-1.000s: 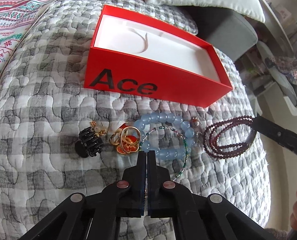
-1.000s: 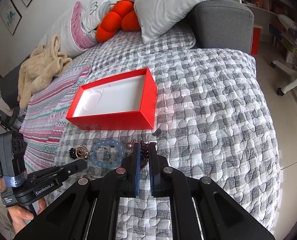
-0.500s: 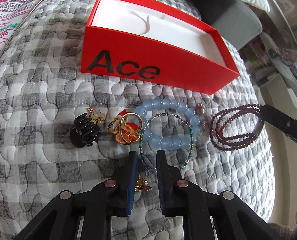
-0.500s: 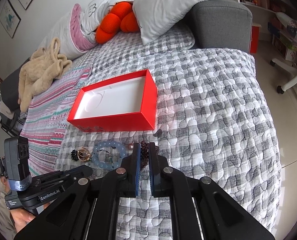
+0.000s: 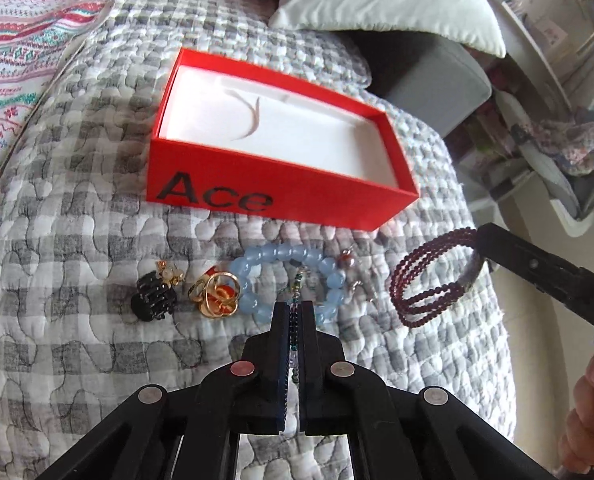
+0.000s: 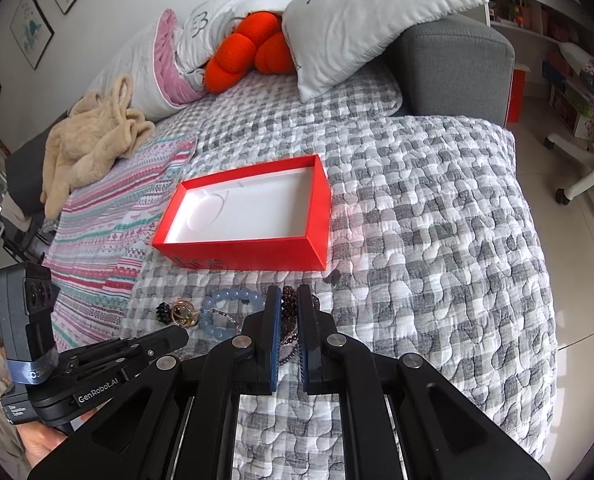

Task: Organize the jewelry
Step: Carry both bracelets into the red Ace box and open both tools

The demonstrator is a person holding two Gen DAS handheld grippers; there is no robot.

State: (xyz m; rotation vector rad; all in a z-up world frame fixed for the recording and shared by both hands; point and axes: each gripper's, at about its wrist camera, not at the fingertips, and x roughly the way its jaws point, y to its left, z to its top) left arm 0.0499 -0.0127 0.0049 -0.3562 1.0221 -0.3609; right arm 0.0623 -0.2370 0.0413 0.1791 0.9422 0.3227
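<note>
An open red "Ace" box (image 5: 257, 196) with a white lining lies on the checked quilt; it also shows in the right wrist view (image 6: 257, 256). In front of it lie a black hair claw (image 5: 153, 300), gold rings (image 5: 215, 294) and a blue bead bracelet (image 5: 285, 258). My left gripper (image 5: 294, 312) is shut on a thin multicoloured bead strand (image 5: 295, 328). My right gripper (image 6: 290, 300) is shut on a dark red bead bracelet (image 5: 429, 280), held above the quilt to the right of the blue bracelet.
A grey sofa arm (image 6: 457, 68), a white pillow (image 6: 357, 16) and orange cushions (image 6: 249, 56) lie behind the box. A striped blanket (image 6: 109, 216) and a beige garment (image 6: 89, 140) are at the left. The bed edge and floor are at the right.
My left gripper opened, then shut on the thin bead strand. My right gripper lifted the dark red bracelet off the quilt.
</note>
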